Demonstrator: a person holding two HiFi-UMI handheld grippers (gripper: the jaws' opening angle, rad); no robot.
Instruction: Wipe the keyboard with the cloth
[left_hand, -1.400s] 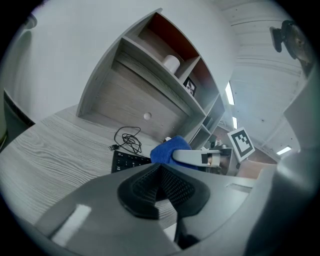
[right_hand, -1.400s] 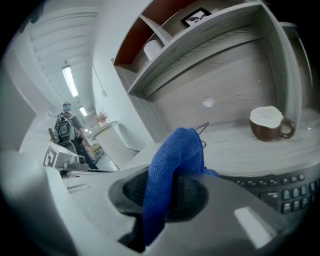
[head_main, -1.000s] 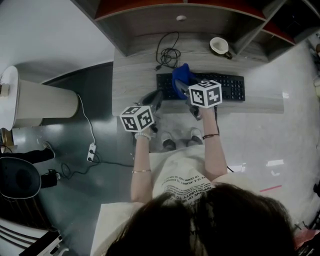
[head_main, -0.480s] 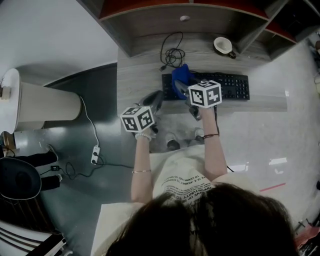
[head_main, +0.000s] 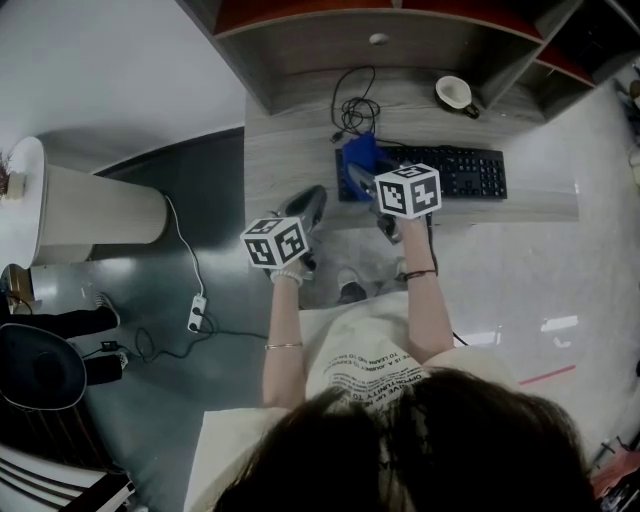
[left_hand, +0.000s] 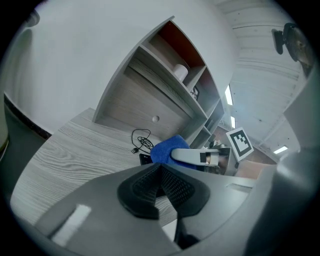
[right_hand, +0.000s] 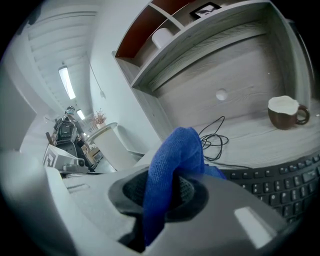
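Two claws are held over a grey wood-grain counter (head_main: 285, 150), one in each of the person's hands. The right claw (right_hand: 165, 192) is clamped on a blue cloth (right_hand: 175, 160). The cloth bunches up between the claw's pads and folds over the top of them. In the head view the cloth sits just above the middle of the frame, over the left end of a black keyboard (head_main: 455, 172). In the right gripper view a lower fold of it appears to lie on the keys at that end. The rest of the keyboard runs off toward the right of the frame, uncovered.

The left claw (left_hand: 161, 172) has its pads pressed together with nothing between them. In the head view it hangs over the front edge of the counter, to the lower left of the keyboard and apart from it.

A tangled black cable (head_main: 355, 110) lies on the counter just behind the keyboard's left end. A cup (head_main: 458, 93) stands further toward the upper right of the frame, behind the keyboard and under the shelf unit (head_main: 300, 40). On the floor at the left of the frame lies a white power strip (head_main: 197, 300) with its cord.
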